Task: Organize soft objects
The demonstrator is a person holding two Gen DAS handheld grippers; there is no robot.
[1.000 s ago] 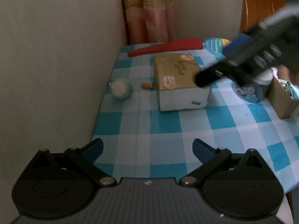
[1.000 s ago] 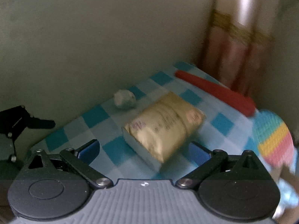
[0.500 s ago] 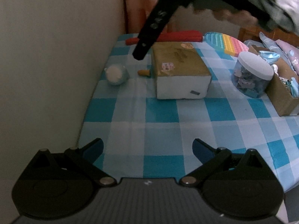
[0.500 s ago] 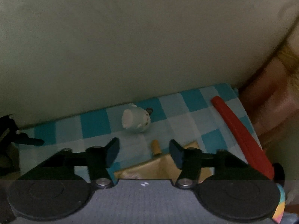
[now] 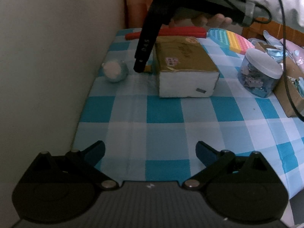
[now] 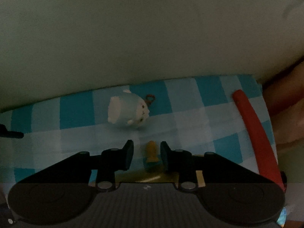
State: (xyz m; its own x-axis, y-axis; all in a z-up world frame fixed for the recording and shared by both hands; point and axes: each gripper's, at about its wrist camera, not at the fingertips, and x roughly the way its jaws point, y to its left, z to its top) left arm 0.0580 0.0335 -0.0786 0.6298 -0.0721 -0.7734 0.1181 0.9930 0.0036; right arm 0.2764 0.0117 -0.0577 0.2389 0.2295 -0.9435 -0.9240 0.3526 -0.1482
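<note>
Ahead of the right gripper (image 6: 146,154), whose jaws stand partly apart, the blue and white checked tablecloth (image 6: 190,121) runs up to a plain pale wall (image 6: 144,32); a long red soft strip (image 6: 254,133) lies well off to the right of the jaws, and a gold-topped tissue pack (image 6: 152,178) shows just under and behind them. Between the jaws, touching neither pad as far as the view shows, lies a small orange toy (image 6: 151,152), narrow at its far end and flared at its near end; its material is too dim to tell. Beyond the jaws and slightly left sits a small round plush (image 6: 127,112), pale blue with a white patch and a little face turned right, a red clasp (image 6: 150,97) at its top; it lies on its side, near the wall edge of the cloth.

In the left wrist view the left gripper (image 5: 150,150) hovers with its jaws spread wide and nothing between them, bare checked cloth (image 5: 163,129) straight ahead; far ahead and left of the jaws is the plush (image 5: 115,72); the right gripper (image 5: 140,68) reaches down beside the tissue pack (image 5: 186,68), its tip covering most of the orange toy (image 5: 147,68). Ahead to the right stand a lidded clear jar (image 5: 260,72), a rainbow bubble mat (image 5: 231,39) and a cardboard box (image 5: 292,95) of oddments; the red strip (image 5: 180,32) lies behind the pack.
</note>
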